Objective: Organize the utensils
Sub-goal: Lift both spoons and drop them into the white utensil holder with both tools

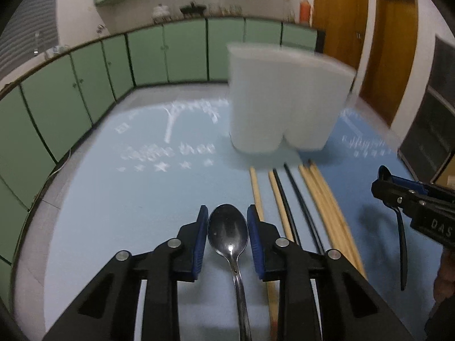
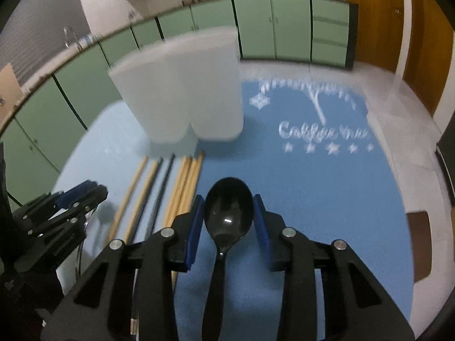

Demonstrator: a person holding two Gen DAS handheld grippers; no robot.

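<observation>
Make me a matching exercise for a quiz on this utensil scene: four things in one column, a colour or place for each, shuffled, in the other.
Things:
1. metal spoon
2. black spoon
3. chopsticks
4. white holder

Places or colours:
A. stands upright on the blue mat, beyond the chopsticks
B. bowl sits between the fingers of the left tool
C. lie side by side on the mat, some wooden, some black
D. bowl sits between the fingers of the right tool

Pairs: 1-B, 2-D, 3-C, 4-A
</observation>
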